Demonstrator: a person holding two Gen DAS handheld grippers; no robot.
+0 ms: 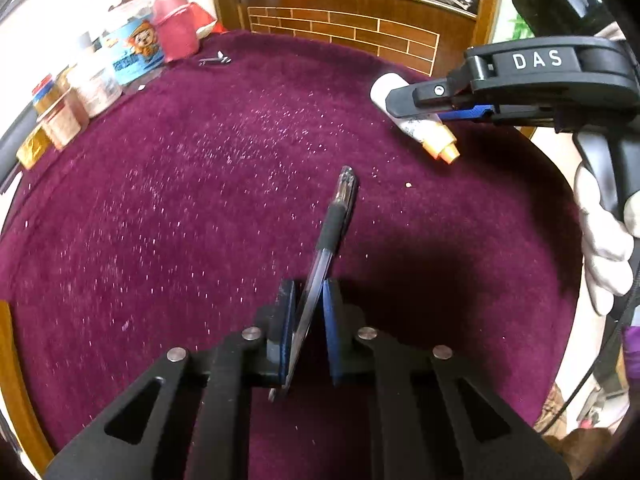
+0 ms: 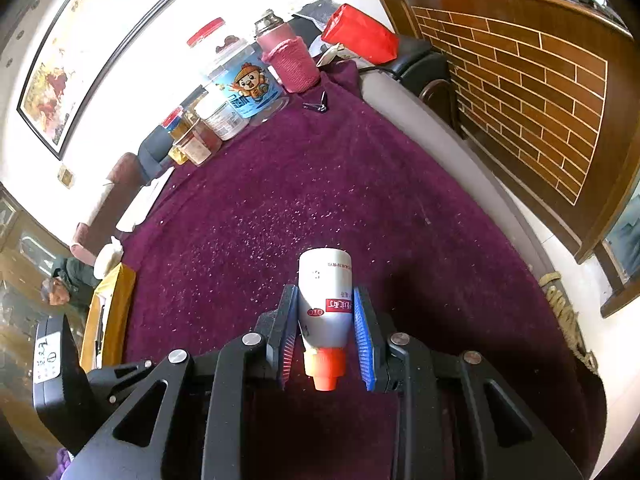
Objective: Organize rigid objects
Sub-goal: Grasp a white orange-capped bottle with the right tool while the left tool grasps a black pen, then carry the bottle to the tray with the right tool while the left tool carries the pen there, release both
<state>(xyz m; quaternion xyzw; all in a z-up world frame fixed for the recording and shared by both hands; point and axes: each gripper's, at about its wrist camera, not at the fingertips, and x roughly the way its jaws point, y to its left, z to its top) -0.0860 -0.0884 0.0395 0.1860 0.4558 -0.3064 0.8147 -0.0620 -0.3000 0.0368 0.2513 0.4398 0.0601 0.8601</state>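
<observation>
Left gripper point(image 1: 308, 320) clamped on a pen point(image 1: 326, 248), barrel slanting up and away over the purple cloth point(image 1: 180, 200). Right gripper point(image 2: 326, 328) clenched on a white bottle point(image 2: 325, 292), orange cap toward the camera, apparently lifted off the cloth. Jars point(image 1: 96, 80) line the cloth's far left edge.

A clear-barrelled pen point(image 1: 334, 224) with a black rubber grip is held above the purple cloth, its tip directed away and its barrel slanted. A small white bottle point(image 2: 326, 300) with an orange cap and a red-printed label is held clear of the cloth, cap end toward the camera, base outward.
</observation>
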